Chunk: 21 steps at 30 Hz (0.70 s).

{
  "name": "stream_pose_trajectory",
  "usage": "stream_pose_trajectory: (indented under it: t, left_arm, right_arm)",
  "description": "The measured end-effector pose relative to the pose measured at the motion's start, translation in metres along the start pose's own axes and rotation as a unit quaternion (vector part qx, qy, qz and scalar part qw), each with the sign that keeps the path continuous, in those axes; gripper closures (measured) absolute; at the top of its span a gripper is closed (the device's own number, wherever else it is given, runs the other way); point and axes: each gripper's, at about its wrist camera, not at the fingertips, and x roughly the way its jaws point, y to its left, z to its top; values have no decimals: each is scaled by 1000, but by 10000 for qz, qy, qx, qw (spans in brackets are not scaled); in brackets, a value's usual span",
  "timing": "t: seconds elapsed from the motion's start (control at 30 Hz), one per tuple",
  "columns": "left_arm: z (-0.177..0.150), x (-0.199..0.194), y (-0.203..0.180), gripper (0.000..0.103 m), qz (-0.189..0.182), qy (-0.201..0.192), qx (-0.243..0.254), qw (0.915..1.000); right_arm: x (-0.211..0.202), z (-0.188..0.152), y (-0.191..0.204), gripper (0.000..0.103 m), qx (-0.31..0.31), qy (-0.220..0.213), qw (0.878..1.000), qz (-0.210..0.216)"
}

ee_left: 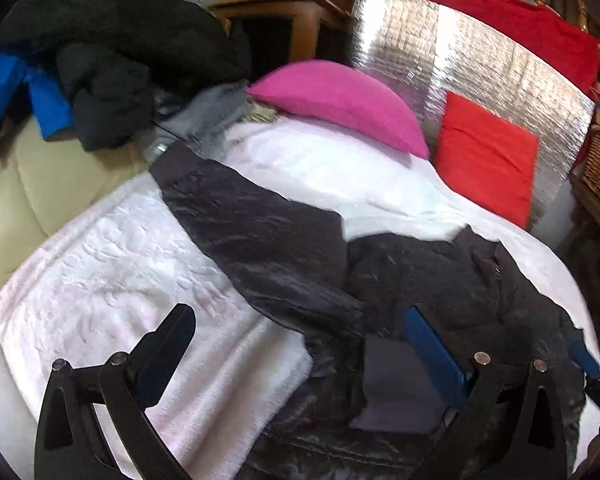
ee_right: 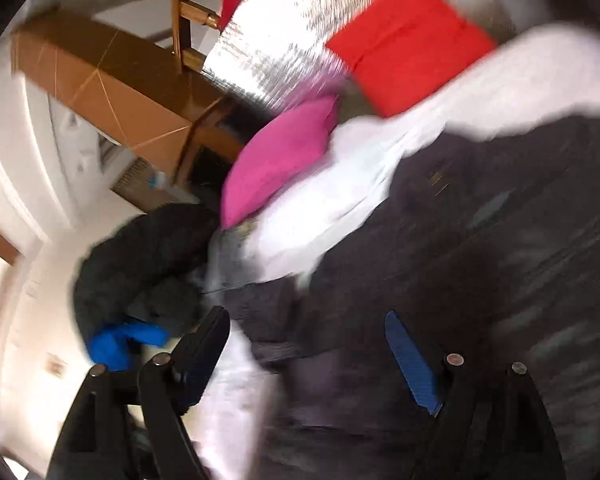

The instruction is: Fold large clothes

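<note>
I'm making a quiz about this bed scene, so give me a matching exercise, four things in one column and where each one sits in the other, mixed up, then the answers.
Things:
1. pink pillow
2. red pillow
3. dark jacket
4. blue garment

Places:
A. spread across the white bedcover, in front of the grippers
B. leaning against the silver foil panel
C. in the clothes pile at the far left
D. at the head of the bed, beside the red one

Pairs: 1-D, 2-B, 3-A, 4-C
</note>
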Motion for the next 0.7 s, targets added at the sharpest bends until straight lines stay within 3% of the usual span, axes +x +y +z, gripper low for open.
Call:
stream_pose_trajectory:
  t: [0.1,0.17,0.23,0.27,0.3,0.43,0.57,0.67,0.7]
  left_arm:
    - [-6,16,-9,0,-292,394,58,9988]
    - [-12,28,-16,4,-385,678,109,9969]
    - [-17,35,-23,30,-508,902,225,9944]
    - [-22,40,-30,35,-589,1074,364,9918]
    - [-26,43,-35,40,-641,1192,463,9897]
    - [-37,58,-50,40,-714,1462,685,9843]
    - [-46,79,-62,39,-795,1856,696,9769]
    - [-48,89,-67,41,-958,1852,574,9763]
    - [-48,90,-69,48,-957,1817,589,9769]
  right_arm:
    - [-34,5,-22,21,-294,-331,9925,-1143]
    - [-50,11,-45,22,-238,-407,9858,-1612]
    - [-66,18,-70,22,-113,-642,9768,-2038]
    - [-73,24,-85,22,27,-742,9728,-2192]
    - [-83,31,-103,22,222,-786,9705,-2267]
    - [-95,57,-155,22,448,-750,9628,-2557]
    - [-72,70,-176,22,454,-442,9644,-2568]
    - [-52,69,-189,22,482,-211,9683,-2443]
    - [-46,68,-191,25,447,-108,9690,-2426]
